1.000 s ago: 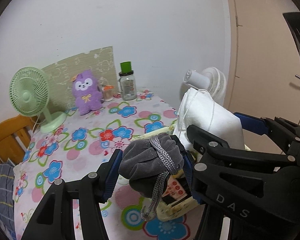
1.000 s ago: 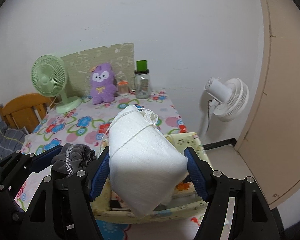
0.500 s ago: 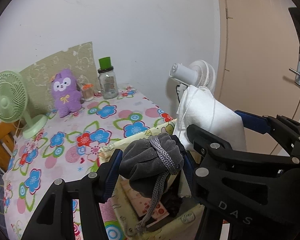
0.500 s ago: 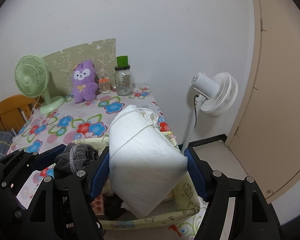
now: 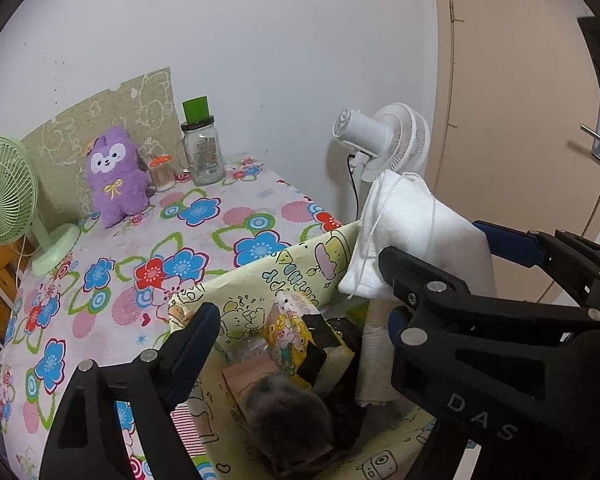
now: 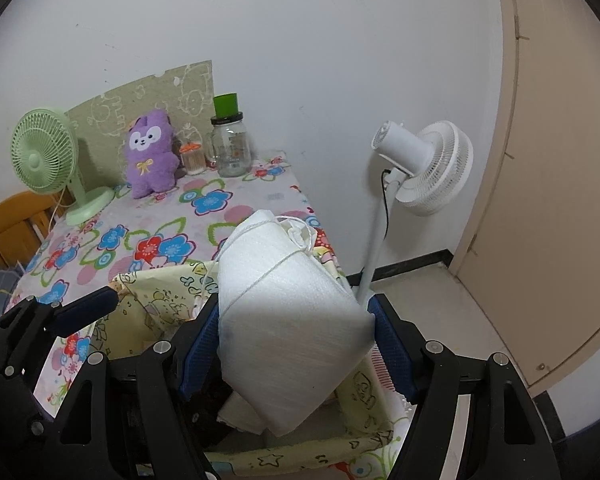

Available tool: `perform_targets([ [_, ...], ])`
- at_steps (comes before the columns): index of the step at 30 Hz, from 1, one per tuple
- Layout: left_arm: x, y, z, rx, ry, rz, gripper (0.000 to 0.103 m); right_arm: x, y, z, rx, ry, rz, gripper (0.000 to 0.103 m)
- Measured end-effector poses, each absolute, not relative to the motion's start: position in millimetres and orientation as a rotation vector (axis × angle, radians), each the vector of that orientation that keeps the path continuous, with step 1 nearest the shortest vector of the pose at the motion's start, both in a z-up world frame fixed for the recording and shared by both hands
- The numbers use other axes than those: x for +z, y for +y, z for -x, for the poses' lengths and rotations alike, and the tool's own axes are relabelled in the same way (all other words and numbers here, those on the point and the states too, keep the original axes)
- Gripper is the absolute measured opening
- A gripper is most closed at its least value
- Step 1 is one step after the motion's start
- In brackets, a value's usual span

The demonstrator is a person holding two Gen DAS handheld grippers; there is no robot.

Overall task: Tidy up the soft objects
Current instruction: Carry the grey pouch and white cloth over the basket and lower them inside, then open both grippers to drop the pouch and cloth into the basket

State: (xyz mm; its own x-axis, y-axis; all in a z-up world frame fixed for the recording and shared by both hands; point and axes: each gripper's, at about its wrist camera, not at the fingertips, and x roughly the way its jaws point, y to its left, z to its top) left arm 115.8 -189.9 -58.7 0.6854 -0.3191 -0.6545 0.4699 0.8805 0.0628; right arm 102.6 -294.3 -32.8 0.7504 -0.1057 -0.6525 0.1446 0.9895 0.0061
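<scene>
My left gripper is open and empty above the yellow cartoon-print fabric basket. The grey drawstring pouch lies inside the basket, blurred, below the left fingers. My right gripper is shut on a white drawstring pouch and holds it over the basket. The white pouch also shows in the left wrist view, above the basket's right rim. A purple plush toy sits at the table's back.
The basket also holds a yellow packet and dark items. On the floral tablecloth stand a green fan, a glass jar and a small cotton-swab container. A white standing fan and a door are to the right.
My left gripper has opened and the grey pouch has dropped into the basket. Both grippers have moved right and over the basket. The right gripper still holds the white pouch.
</scene>
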Motion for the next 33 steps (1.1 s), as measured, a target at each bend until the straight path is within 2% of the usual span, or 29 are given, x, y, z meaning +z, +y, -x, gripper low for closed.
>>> perform_targets([
  [7, -62.9, -178.8, -120.3, -0.406, 0.702, -0.24, 0.097, -40.4, -285.1, -110.6, -0.098, 0.727, -0.067, 0.075],
  [15, -68.3, -161.0, -122.3, -0.36, 0.737, -0.213, 0.097, -53.3, -276.4, -119.0, -0.016, 0.771, -0.132, 0.076],
  [24, -68.9, -153.1, -116.1, -0.363, 0.743, -0.204, 0.098, -57.6, -264.3, -116.3, 0.027, 0.794, -0.144, 0.089],
  [33, -64.4, -138.2, -104.2, -0.349, 0.731, -0.187, 0.099, -47.9, -248.1, -100.8, 0.024, 0.756, -0.107, 0.09],
])
